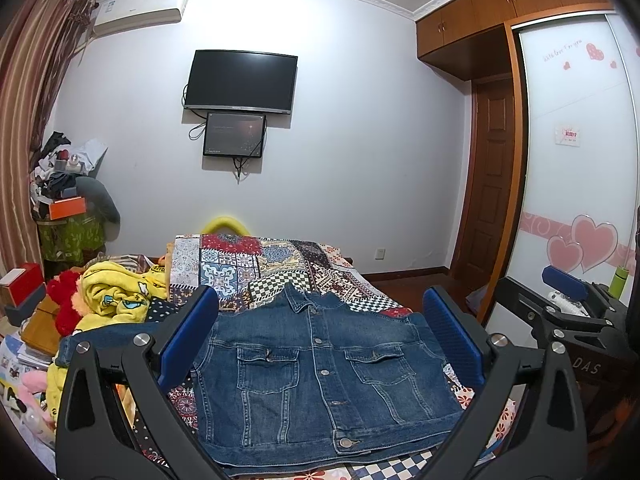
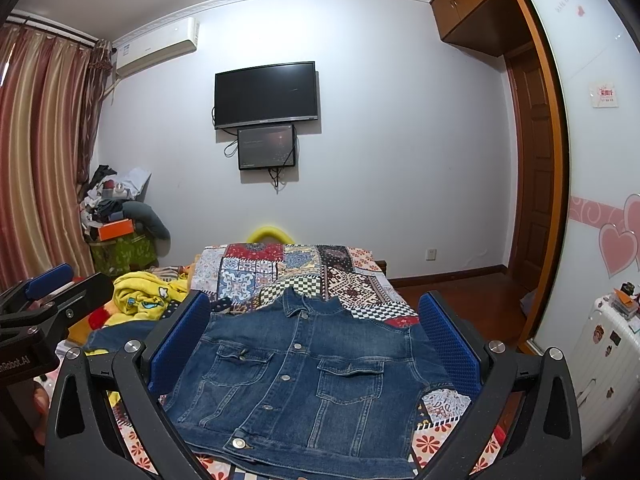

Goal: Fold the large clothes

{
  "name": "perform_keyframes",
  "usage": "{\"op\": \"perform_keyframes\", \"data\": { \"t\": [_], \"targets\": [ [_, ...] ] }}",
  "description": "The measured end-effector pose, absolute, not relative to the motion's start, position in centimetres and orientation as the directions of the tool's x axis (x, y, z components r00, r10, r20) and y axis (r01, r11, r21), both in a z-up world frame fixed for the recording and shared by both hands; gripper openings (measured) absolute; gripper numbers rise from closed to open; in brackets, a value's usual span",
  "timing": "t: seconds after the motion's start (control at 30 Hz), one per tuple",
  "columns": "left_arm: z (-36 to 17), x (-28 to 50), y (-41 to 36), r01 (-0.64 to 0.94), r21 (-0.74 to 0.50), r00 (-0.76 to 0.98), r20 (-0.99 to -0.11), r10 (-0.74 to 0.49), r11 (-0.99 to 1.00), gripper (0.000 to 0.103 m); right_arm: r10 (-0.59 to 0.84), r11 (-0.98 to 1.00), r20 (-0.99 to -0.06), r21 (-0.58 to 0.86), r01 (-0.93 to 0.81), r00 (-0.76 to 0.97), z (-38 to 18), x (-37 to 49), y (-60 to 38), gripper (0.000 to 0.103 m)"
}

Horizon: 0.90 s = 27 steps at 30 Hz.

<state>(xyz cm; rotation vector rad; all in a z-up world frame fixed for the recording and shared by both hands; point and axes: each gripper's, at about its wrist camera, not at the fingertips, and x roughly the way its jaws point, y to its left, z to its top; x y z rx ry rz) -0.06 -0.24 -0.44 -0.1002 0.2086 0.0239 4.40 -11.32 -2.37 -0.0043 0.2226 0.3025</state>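
A blue denim jacket (image 1: 320, 376) lies front up and buttoned on the patchwork bed cover (image 1: 256, 264), collar toward the far wall. One sleeve (image 1: 100, 338) trails off to the left; the other sleeve is hidden. My left gripper (image 1: 322, 336) hovers open over the jacket's near half, its blue pads (image 1: 192, 332) astride the chest, holding nothing. My right gripper (image 2: 314, 340) is likewise open above the jacket (image 2: 304, 380), empty. Each tool shows at the edge of the other's view: the right gripper (image 1: 568, 292) and the left gripper (image 2: 48, 284).
A yellow cartoon blanket (image 1: 120, 292) and red plush (image 1: 64, 300) are heaped on the bed's left side. A wardrobe with sliding heart-print doors (image 1: 576, 160) stands right, with a white suitcase (image 2: 608, 352) near it. Curtains (image 2: 40, 152) and piled clutter (image 1: 64, 184) fill the left corner.
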Motion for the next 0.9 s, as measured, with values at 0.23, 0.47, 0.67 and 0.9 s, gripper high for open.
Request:
{"op": "perform_keyframes", "data": {
  "t": [0.23,0.47,0.67,0.9],
  "targets": [
    [-0.5,-0.1,-0.2,-0.035,-0.098,0.978,-0.209,0.014,0.995,0.103,0.295,0.955,-0.222,0.027,-0.297,0.929,-2.4,4.5,-11.3,0.103],
    [-1.0,0.9,0.5,-0.04,-0.11,0.975,-0.22,0.015,0.993,0.103,0.288,0.956,-0.25,0.017,-0.293,0.924,-2.9,5.6,-10.6,0.103],
    [-2.3,3.7,2.9,-0.078,-0.135,0.966,-0.255,0.042,0.988,0.103,0.281,0.956,-0.297,0.0,-0.294,0.913,-3.7,7.9,-9.8,0.103],
    [-5.6,8.8,8.2,-0.183,-0.157,0.926,-0.36,0.116,0.971,0.103,0.253,0.958,-0.384,-0.026,-0.284,0.888,-5.9,12.8,-8.4,0.103]
  ]
}}
